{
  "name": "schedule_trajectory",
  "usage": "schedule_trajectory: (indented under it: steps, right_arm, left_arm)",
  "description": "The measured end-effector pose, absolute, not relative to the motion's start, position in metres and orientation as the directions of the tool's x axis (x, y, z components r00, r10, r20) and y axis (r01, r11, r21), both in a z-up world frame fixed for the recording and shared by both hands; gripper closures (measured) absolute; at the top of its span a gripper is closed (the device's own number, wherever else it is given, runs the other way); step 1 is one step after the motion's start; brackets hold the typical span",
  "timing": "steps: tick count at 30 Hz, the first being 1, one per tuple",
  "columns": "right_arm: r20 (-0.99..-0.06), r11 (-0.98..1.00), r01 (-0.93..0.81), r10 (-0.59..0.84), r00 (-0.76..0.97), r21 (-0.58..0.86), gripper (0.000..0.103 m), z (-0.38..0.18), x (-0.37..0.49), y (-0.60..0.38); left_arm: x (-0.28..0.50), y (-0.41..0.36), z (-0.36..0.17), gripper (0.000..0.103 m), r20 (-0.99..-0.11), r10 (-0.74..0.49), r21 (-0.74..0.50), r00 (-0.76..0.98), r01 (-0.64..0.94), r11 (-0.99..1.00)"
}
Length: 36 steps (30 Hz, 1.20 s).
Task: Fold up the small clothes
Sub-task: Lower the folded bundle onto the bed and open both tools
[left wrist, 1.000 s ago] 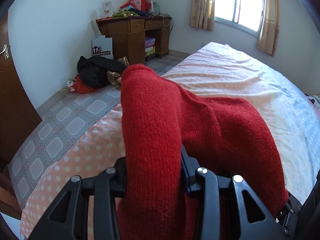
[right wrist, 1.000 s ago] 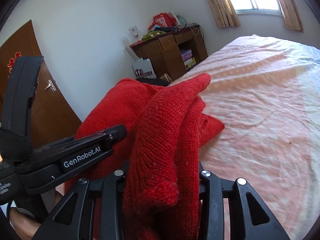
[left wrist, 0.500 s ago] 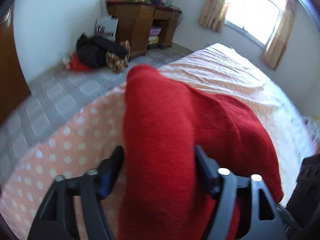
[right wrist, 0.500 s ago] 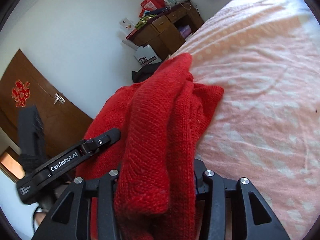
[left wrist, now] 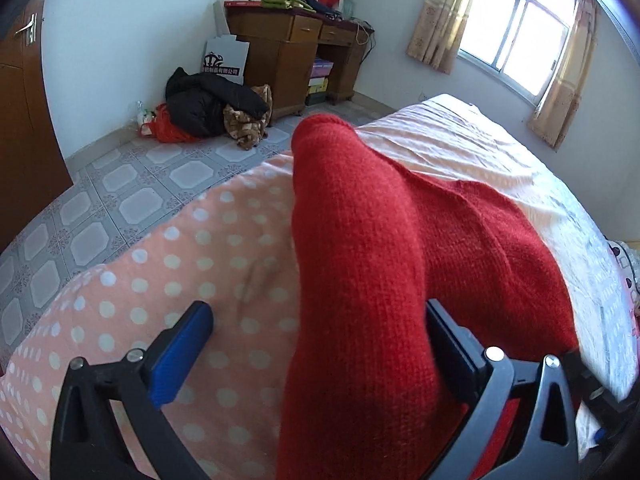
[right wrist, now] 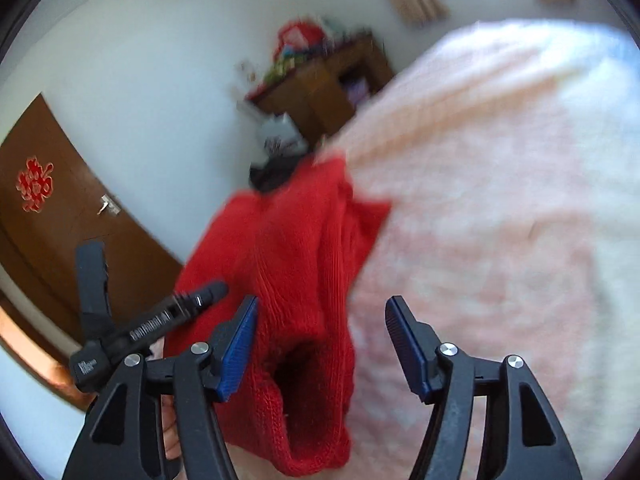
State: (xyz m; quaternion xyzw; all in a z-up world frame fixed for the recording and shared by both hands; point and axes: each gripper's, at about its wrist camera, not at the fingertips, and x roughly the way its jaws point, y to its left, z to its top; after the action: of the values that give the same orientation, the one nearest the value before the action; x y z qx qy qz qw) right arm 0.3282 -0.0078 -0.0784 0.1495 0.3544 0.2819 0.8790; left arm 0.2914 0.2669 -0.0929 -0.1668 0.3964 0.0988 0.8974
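Left wrist view: left gripper (left wrist: 320, 344) gapes around the red knitted sweater (left wrist: 380, 264), running lengthwise away along the bed (left wrist: 180, 280); right gripper (right wrist: 320, 344) gapes too.

The red sweater (left wrist: 372, 288) is a matt, fuzzy knit with fine ribbing, its cuff (right wrist: 304, 412) coarser in weave. The left gripper (left wrist: 316, 344) is matt black plastic with ridged blue pads (left wrist: 180, 356) and shiny metal pins; the right gripper (right wrist: 322, 344) looks the same. The bedsheet (left wrist: 168, 280) is soft matt cloth. The far desk (left wrist: 288, 40) is glossy brown wood, the floor (left wrist: 120, 184) smooth tile.
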Motion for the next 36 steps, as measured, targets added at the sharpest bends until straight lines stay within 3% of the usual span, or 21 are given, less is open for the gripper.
schedule_trajectory:
  steps: [2, 4, 5, 7, 9, 11, 17, 23, 29, 36]
  right_arm:
    - [-0.516, 0.841, -0.401, 0.539, 0.665, 0.363, 0.042, -0.060, 0.323, -0.001]
    - [-0.500, 0.857, -0.423, 0.515, 0.697, 0.293, 0.055, -0.045, 0.327, 0.014]
    - [-0.506, 0.858, -0.436, 0.513, 0.694, 0.271, 0.058, -0.042, 0.332, 0.021]
    - [-0.538, 0.854, -0.464, 0.511, 0.670, 0.234, 0.074, -0.045, 0.350, 0.039]
    - [-0.586, 0.860, -0.473, 0.488, 0.647, 0.193, 0.080, -0.060, 0.362, 0.055]
    - [-0.632, 0.881, -0.448, 0.435, 0.642, 0.152, 0.080, -0.079, 0.370, 0.061]
    - [-0.624, 0.886, -0.432, 0.435, 0.650, 0.169, 0.079, -0.094, 0.374, 0.050]
    - [-0.652, 0.888, -0.406, 0.440, 0.618, 0.215, 0.069, -0.098, 0.400, 0.052]
    - [-0.667, 0.904, -0.407, 0.384, 0.638, 0.132, 0.060, -0.093, 0.385, 0.055]
    - [-0.638, 0.901, -0.407, 0.403, 0.656, 0.151, 0.060, -0.087, 0.344, 0.037]
  left_arm:
    - [0.291, 0.266, -0.092, 0.000, -0.743, 0.053, -0.213, 0.668, -0.311, 0.926]
    - [0.292, 0.267, -0.093, 0.000, -0.741, 0.053, -0.217, 0.670, -0.313, 0.925]
    - [0.294, 0.267, -0.094, 0.000, -0.740, 0.053, -0.218, 0.670, -0.314, 0.924]
    - [0.293, 0.265, -0.094, 0.000, -0.738, 0.057, -0.213, 0.672, -0.313, 0.926]
    - [0.293, 0.265, -0.095, 0.000, -0.738, 0.061, -0.209, 0.672, -0.313, 0.927]
    - [0.295, 0.265, -0.095, 0.000, -0.740, 0.063, -0.204, 0.669, -0.313, 0.928]
    - [0.302, 0.263, -0.096, 0.000, -0.747, 0.062, -0.191, 0.662, -0.303, 0.934]
    - [0.310, 0.262, -0.098, 0.000, -0.754, 0.076, -0.178, 0.653, -0.314, 0.933]
    - [0.306, 0.262, -0.097, 0.000, -0.752, 0.073, -0.181, 0.655, -0.311, 0.933]
    - [0.279, 0.254, -0.096, 0.000, -0.762, 0.074, -0.189, 0.643, -0.331, 0.924]
